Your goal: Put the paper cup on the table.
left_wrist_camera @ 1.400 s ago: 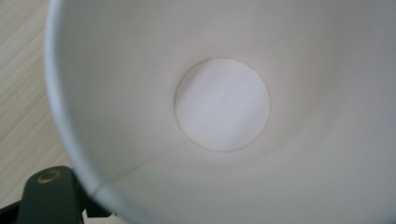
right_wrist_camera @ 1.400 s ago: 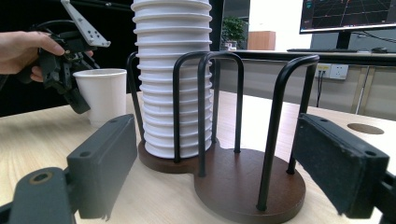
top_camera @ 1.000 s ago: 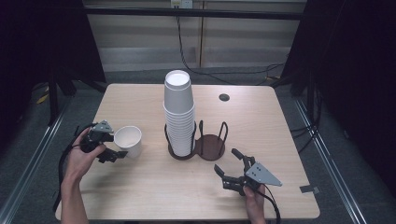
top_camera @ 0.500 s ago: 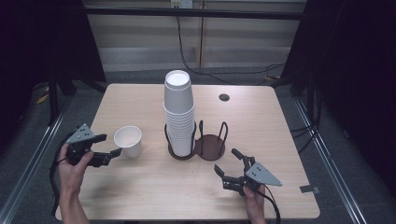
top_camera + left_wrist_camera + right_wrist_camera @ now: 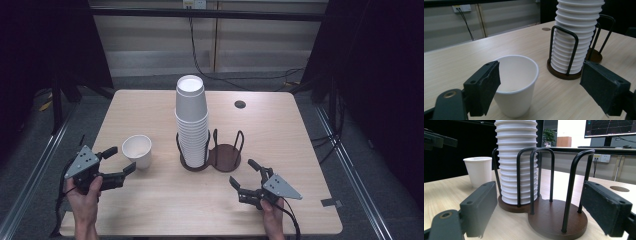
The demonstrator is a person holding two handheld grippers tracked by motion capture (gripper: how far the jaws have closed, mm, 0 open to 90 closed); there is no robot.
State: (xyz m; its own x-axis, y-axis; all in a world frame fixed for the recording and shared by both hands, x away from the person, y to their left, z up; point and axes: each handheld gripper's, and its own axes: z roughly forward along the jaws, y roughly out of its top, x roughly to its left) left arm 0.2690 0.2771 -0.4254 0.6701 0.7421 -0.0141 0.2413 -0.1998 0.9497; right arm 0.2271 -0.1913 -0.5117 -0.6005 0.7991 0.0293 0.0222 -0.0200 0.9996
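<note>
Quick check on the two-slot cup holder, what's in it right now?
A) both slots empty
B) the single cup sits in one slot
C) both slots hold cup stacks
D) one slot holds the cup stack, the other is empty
D: the cup stack fills the left slot of the cup holder, the right slot is bare, and the single cup stands apart on the table.

Even overhead light keeps the pale table [image 5: 150,105] bright against a dark room, shadows lie short and soft, a bright window glares far beyond the right gripper [image 5: 252,181], and both gripper views blur the jaws nearest the lens.
</note>
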